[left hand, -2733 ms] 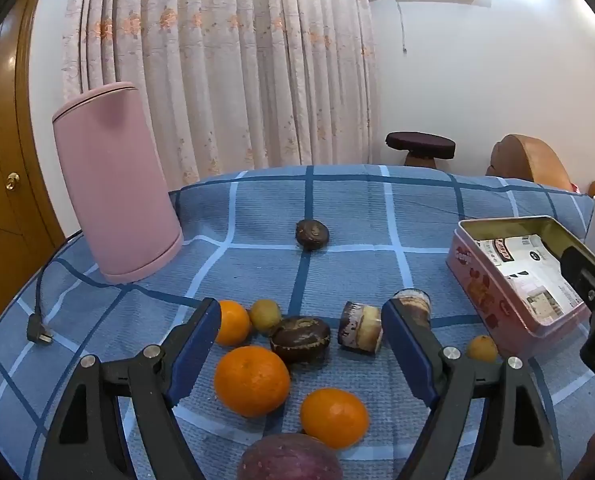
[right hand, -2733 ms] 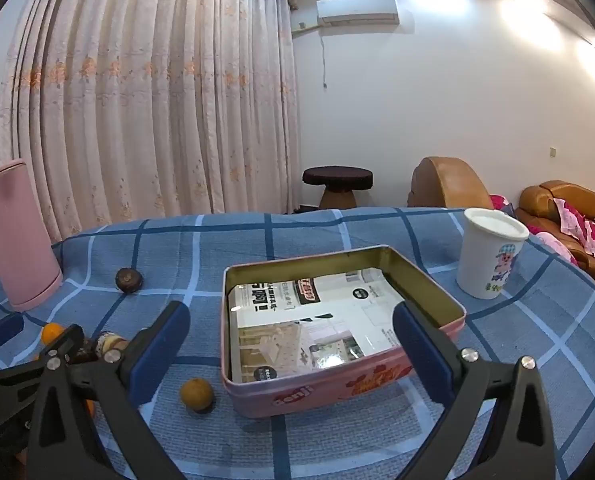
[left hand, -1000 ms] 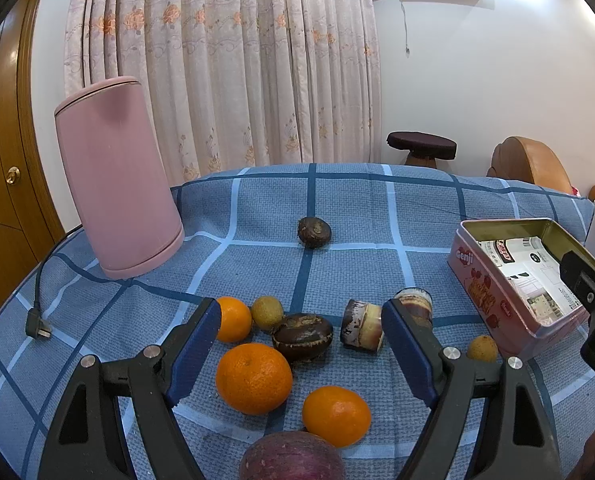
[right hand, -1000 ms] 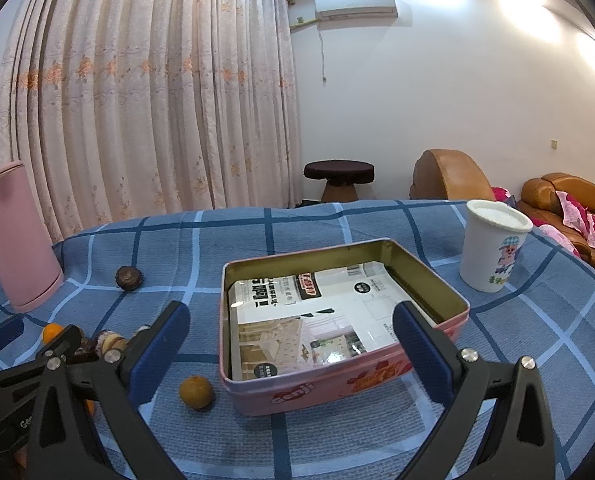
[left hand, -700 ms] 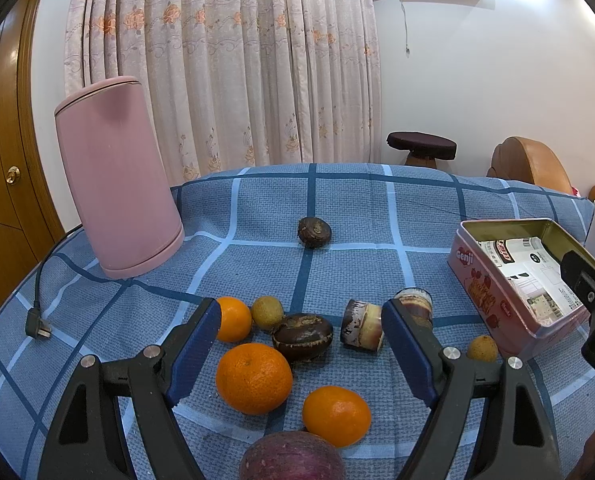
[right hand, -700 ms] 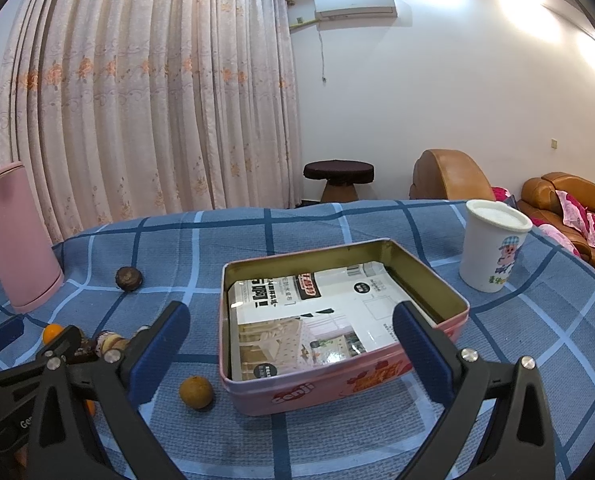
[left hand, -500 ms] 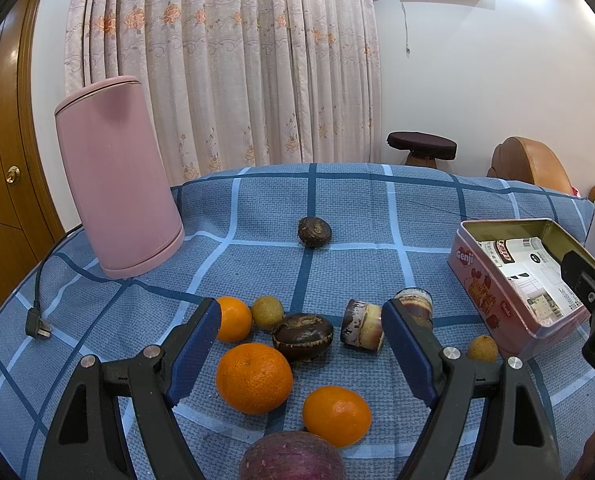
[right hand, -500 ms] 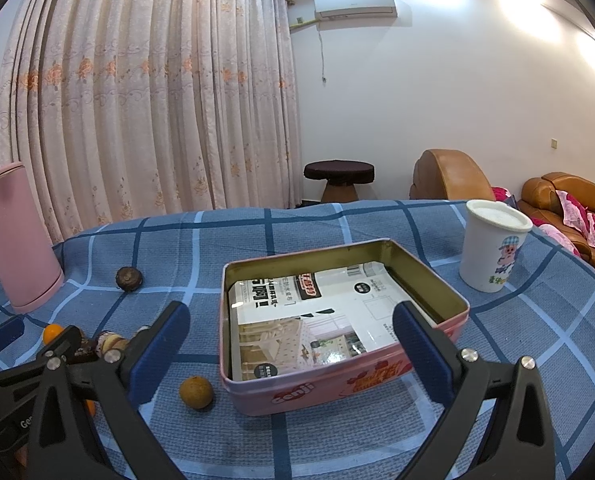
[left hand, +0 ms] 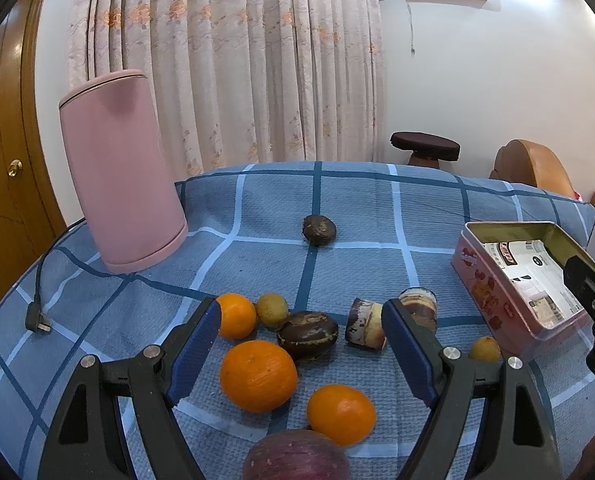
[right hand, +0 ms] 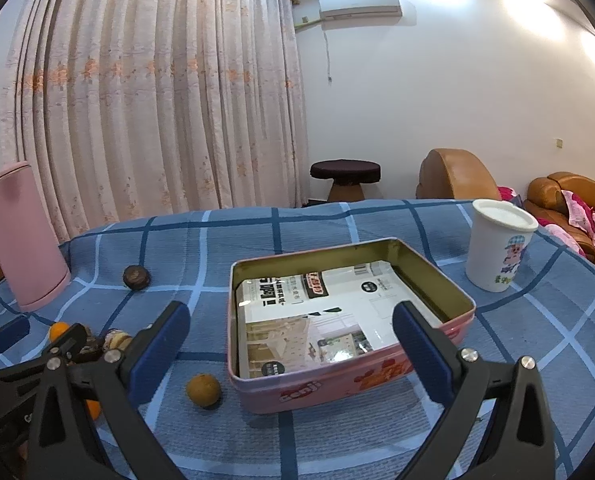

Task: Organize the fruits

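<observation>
My left gripper (left hand: 302, 334) is open and empty above a cluster of fruit on the blue checked cloth. Between its fingers lie a big orange (left hand: 258, 376), a dark brown fruit (left hand: 307, 335) and a cut dark piece (left hand: 365, 324). A smaller orange (left hand: 341, 414), another orange (left hand: 235, 316), a small yellow-green fruit (left hand: 272, 309) and a purple fruit (left hand: 295, 456) lie around them. My right gripper (right hand: 291, 342) is open and empty in front of the pink tin (right hand: 361, 380), which holds a printed paper. A small brown fruit (right hand: 203, 390) lies left of the tin.
A tall pink kettle (left hand: 121, 168) stands at the back left, its plug (left hand: 36, 320) on the cloth. A lone dark fruit (left hand: 318, 230) lies mid-table. A white cup (right hand: 499, 250) stands right of the tin. A stool and sofas are beyond the table.
Both grippers have stayed open and nearly still; the views shifted only slightly since the earliest frames. No fruit has moved.
</observation>
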Tool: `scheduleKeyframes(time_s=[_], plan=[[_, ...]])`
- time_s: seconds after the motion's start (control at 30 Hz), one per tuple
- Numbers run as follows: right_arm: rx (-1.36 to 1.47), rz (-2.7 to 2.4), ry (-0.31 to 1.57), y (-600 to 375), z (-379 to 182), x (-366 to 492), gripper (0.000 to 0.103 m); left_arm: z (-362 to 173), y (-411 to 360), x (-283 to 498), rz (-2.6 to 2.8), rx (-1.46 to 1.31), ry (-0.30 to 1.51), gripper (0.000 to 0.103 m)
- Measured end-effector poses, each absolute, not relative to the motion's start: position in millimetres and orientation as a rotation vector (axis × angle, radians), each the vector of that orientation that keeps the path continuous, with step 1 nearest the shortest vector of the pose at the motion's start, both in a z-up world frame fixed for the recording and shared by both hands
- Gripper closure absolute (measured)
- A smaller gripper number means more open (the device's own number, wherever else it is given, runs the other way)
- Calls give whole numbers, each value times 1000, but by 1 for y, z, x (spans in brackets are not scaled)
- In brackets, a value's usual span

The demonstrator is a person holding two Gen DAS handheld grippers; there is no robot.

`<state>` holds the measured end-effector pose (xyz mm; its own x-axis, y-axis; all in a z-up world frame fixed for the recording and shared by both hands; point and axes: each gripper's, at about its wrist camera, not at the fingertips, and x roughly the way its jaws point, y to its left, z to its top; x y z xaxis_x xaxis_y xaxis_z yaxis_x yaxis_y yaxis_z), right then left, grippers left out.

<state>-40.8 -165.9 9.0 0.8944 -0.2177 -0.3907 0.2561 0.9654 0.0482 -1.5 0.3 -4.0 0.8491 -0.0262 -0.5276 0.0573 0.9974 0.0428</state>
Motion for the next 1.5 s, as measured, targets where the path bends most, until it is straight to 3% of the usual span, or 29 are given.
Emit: scheduleKeyframes(time_s=[0.33, 0.73, 1.0, 1.3, 1.5], plan=[[104, -211, 398, -167, 9, -47, 2, -4, 11, -11, -29, 23, 568, 20], [173, 125, 583, -151, -10, -50, 34, -1, 80, -68, 28, 95, 574, 20], [123, 397, 724, -92, -27, -30, 59, -14, 84, -80, -60, 105, 651, 20], [253, 622, 819, -58, -37, -29, 58, -18, 91, -89, -26, 181, 654, 20], [194, 590, 876, -35, -45, -15, 45, -13, 106, -89, -10, 141, 656, 20]])
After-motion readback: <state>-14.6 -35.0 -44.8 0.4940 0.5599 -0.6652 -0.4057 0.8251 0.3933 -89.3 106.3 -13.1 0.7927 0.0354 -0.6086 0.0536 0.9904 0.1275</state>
